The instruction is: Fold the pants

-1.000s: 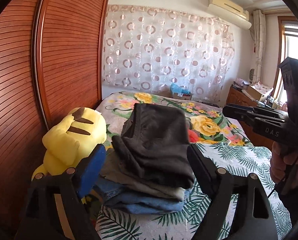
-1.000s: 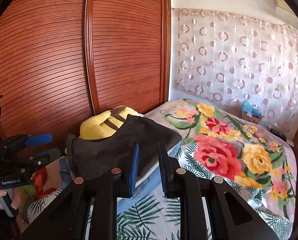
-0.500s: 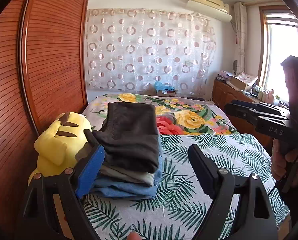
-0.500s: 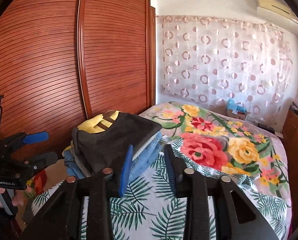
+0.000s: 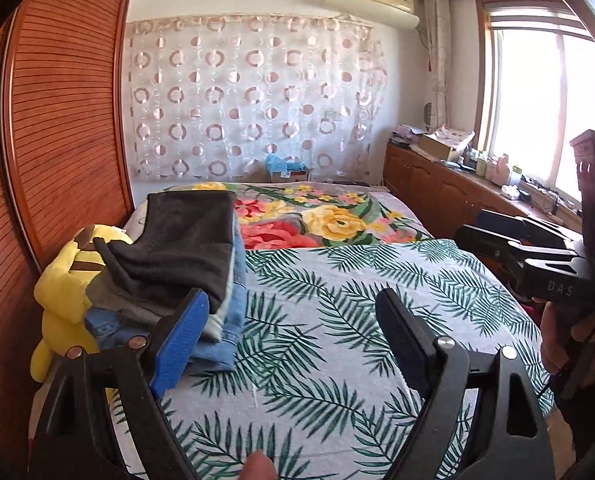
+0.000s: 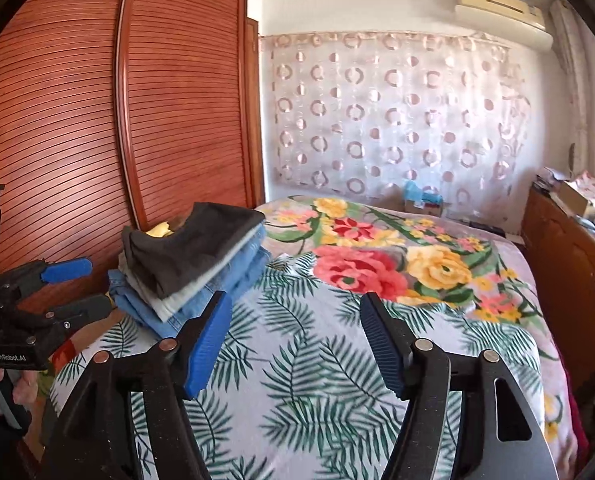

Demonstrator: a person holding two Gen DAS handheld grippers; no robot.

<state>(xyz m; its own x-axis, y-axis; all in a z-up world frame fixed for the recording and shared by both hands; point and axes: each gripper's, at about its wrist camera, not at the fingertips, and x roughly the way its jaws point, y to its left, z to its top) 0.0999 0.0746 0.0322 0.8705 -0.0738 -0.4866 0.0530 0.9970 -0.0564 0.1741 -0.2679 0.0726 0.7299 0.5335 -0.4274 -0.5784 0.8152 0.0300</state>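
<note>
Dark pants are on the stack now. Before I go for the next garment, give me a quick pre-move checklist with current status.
1. Left gripper empty: ok, jaws stand wide with only the bedspread between them.
2. Right gripper released: ok, its jaws have just been opening and nothing is between them.
3. Dark pants folded on top of the stack of folded clothes: ok, lying flat on the pile.
4. Stack stable: cannot tell; layers look offset at the near edge, and the yellow plush toy is right beside it.
5. Work area on the leaf-print bedspread free: ok.
6. Next pants to fold located: not ok, no unfolded garment shows in either view.
</note>
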